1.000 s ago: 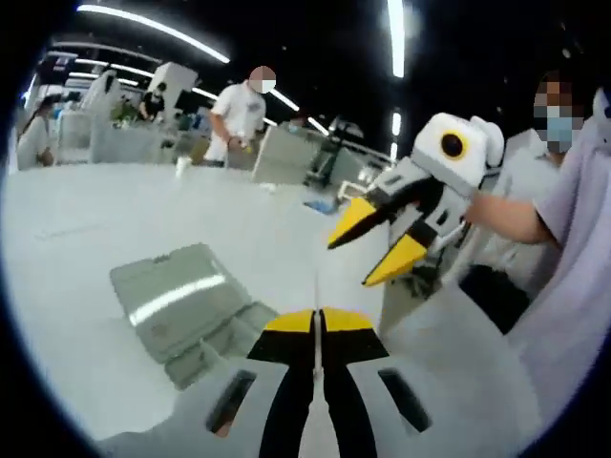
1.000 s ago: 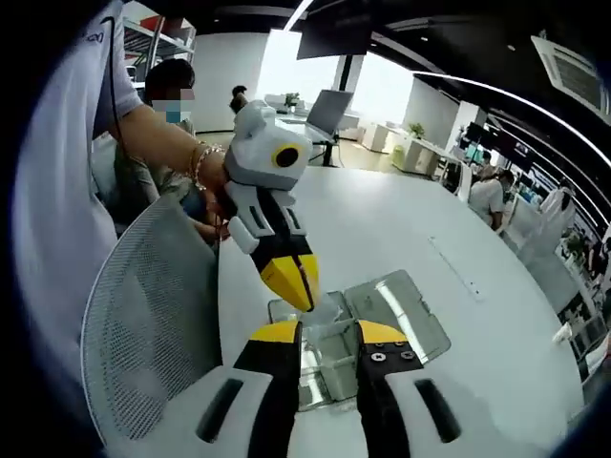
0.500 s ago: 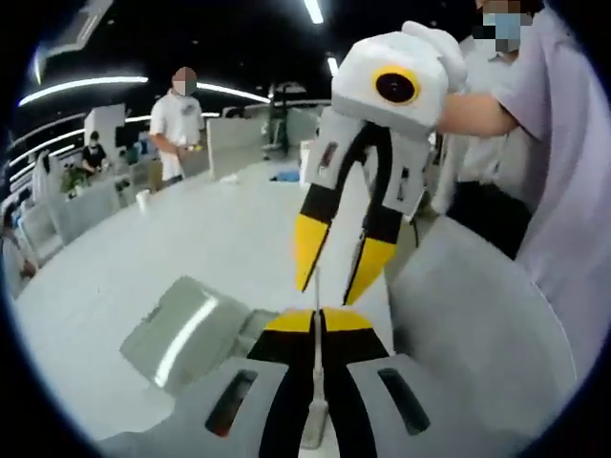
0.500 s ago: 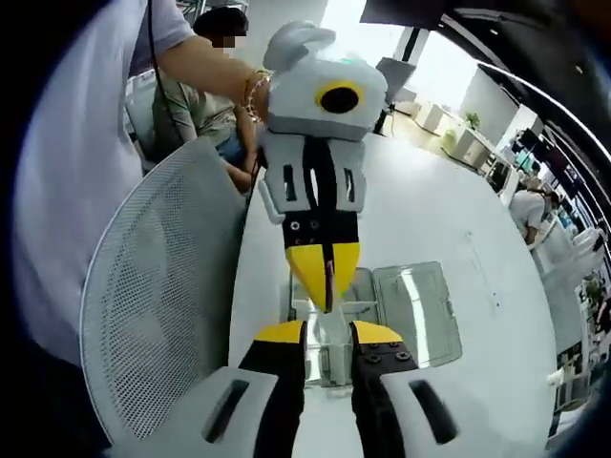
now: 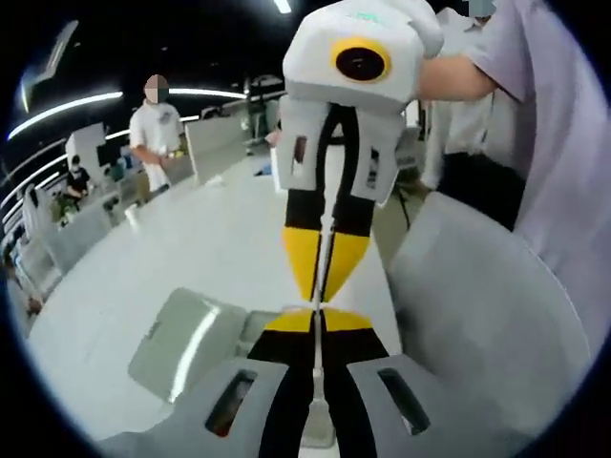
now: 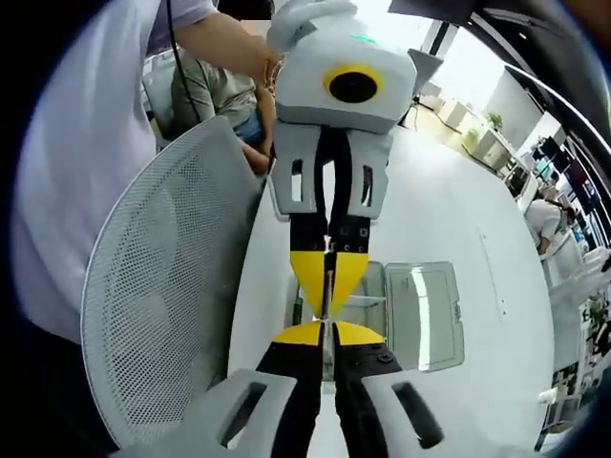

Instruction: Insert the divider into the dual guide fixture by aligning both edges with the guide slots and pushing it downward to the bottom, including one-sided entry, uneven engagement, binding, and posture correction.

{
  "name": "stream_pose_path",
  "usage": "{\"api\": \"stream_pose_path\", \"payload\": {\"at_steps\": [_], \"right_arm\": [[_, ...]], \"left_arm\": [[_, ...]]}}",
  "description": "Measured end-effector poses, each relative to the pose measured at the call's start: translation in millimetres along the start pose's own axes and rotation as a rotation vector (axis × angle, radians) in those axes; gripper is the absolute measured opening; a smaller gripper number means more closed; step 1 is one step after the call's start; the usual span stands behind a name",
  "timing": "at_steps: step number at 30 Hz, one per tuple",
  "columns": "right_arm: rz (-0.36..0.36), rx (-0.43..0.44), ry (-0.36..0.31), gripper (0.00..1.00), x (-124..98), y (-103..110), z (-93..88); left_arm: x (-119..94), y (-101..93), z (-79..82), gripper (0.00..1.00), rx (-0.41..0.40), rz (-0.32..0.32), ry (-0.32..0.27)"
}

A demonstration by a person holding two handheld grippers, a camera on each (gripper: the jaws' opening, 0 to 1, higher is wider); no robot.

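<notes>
The divider [image 5: 316,382] is a thin clear sheet seen edge-on, held in the air above the white table. My left gripper [image 5: 317,313] is shut on its near edge. My right gripper [image 5: 320,291] comes in from above in the left gripper view, tip to tip with the left, and is shut on the same sheet. In the right gripper view, my right gripper [image 6: 329,329] pinches the divider [image 6: 328,281], with the left gripper [image 6: 327,307] facing it from above. The clear guide fixture [image 5: 186,339] [image 6: 425,310] lies on the table below.
A grey mesh chair back [image 6: 162,277] [image 5: 487,315] stands close against the table's edge beside both grippers. The white table [image 5: 191,248] stretches away past the fixture. A person [image 5: 158,124] stands at the far side, and others sit nearby.
My right gripper's jaws, open a second ago, have shut on the divider. Both grippers have swung round until they face each other tip to tip above the fixture.
</notes>
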State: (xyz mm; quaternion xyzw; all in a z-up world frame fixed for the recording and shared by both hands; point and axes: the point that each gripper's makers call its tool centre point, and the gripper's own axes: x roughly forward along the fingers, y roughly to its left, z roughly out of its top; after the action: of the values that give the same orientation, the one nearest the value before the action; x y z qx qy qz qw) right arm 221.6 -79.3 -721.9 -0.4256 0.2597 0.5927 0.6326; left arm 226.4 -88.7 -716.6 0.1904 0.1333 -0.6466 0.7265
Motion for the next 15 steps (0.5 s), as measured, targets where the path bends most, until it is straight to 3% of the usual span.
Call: {"api": "stream_pose_path", "payload": {"at_steps": [3,15], "right_arm": [[0.024,0.006,0.013,0.00,2.4,0.6,-0.4],[0.050,-0.012,0.063,0.00,7.6,-0.3,-3.3]], "left_arm": [[0.8,-1.0,-1.9,0.00,0.047,0.002,0.022],[2.0,2.0,-3.3,0.00,0.072,0.009,0.041]]}}
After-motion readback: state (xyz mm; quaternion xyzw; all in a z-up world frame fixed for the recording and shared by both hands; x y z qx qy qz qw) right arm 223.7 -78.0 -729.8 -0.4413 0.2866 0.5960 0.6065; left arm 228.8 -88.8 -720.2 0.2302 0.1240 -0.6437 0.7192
